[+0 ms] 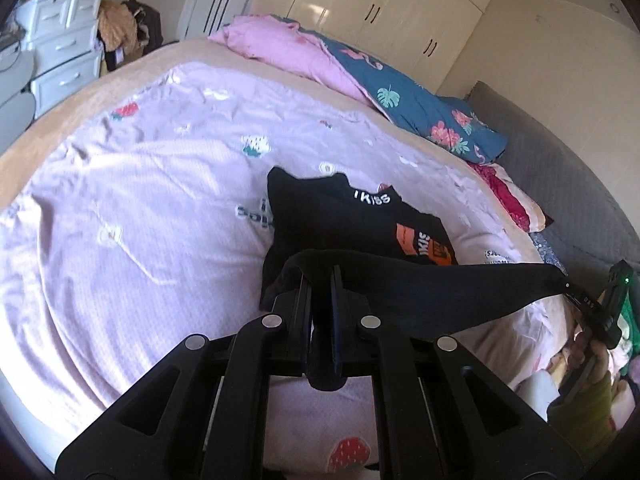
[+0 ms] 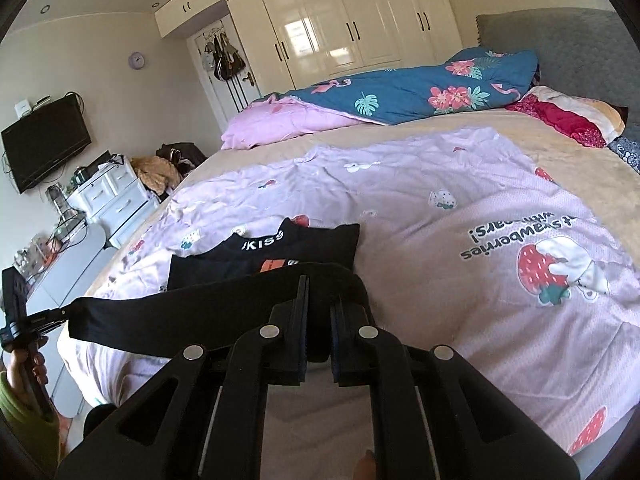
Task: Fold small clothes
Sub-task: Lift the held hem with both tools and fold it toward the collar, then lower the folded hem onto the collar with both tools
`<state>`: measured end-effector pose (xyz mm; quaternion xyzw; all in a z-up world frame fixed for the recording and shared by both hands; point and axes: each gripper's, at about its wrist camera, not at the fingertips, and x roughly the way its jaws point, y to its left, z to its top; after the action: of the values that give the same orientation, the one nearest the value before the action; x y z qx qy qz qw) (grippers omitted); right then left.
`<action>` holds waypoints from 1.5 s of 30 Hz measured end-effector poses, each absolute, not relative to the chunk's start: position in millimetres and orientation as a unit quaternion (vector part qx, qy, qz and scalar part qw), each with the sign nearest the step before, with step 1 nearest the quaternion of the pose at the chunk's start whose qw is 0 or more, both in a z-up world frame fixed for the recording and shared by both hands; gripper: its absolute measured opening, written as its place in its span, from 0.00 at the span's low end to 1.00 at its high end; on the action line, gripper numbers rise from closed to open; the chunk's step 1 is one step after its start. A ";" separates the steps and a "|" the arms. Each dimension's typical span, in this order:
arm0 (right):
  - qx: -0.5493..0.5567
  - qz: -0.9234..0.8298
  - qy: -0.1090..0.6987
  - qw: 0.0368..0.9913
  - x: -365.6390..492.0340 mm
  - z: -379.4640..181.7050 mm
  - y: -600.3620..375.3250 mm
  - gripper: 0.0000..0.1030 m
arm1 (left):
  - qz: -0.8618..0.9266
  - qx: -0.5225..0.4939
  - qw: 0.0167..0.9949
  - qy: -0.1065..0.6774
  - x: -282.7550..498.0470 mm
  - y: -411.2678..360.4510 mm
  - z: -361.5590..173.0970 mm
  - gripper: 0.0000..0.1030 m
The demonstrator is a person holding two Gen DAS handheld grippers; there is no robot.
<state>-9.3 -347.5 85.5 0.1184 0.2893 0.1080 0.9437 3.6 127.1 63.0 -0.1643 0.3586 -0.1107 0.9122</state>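
Left tool (image 1: 320, 280): fingers pressed together on the near hem of a black garment (image 1: 352, 224), cloth bunched between the pads and draped over the fingertips. From this pinch the hem runs taut off to the right, lifted clear of the bed, to the right tool (image 1: 576, 292), which grips the far corner of the same edge at the frame's margin.

Right tool (image 2: 319, 292): fingers drawn close, black fabric caught between them and folded over their tips. The hem stretches leftward from here to the left tool (image 2: 52, 314), seen small at the left edge, clamped on the opposite corner; a hand in a green sleeve (image 2: 28, 364) holds its handle.

Beyond both tools, the rest of the black garment (image 2: 264, 260) lies flat on the bed, collar end farthest away, with white lettering at the neck and an orange patch on the chest. The raised hem hangs just ahead of the patch.

Under the garment: a lilac strawberry-print sheet (image 1: 140, 184) spread over a beige bed cover (image 2: 520, 128). Farther out, a pink and blue floral quilt (image 2: 400, 92) is heaped along the far side, with a red pillow (image 2: 568, 120) at the grey headboard (image 2: 560, 48). Cream wardrobes (image 2: 340, 28) line the back wall. Off to the left of the right tool, white drawers (image 2: 116, 196) and a wall television (image 2: 46, 144).
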 end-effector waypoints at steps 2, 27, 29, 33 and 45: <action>0.120 0.103 0.290 0.944 -3.6 86.6 -346.7 0.07 | -0.111 -0.167 0.913 0.356 8.7 126.7 65.2 0.02; 0.097 0.047 0.324 0.940 92.1 67.0 -329.1 0.08 | -0.067 -0.181 0.912 0.361 91.7 127.7 47.1 0.02; 0.090 0.044 0.328 0.939 99.7 62.0 -326.2 0.08 | -0.065 -0.184 0.910 0.366 98.3 128.0 43.1 0.02; 0.079 0.040 0.338 0.937 114.3 53.0 -322.2 0.08 | -0.061 -0.179 0.908 0.375 111.2 126.8 35.3 0.02; 0.070 0.032 0.365 0.928 149.4 34.4 -314.0 0.08 | -0.044 -0.184 0.901 0.391 140.2 129.3 14.8 0.03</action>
<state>149.4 -314.0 34.4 0.0698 0.3649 0.0322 0.9279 140.2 129.3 14.8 -0.1844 0.3913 -0.0443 0.9005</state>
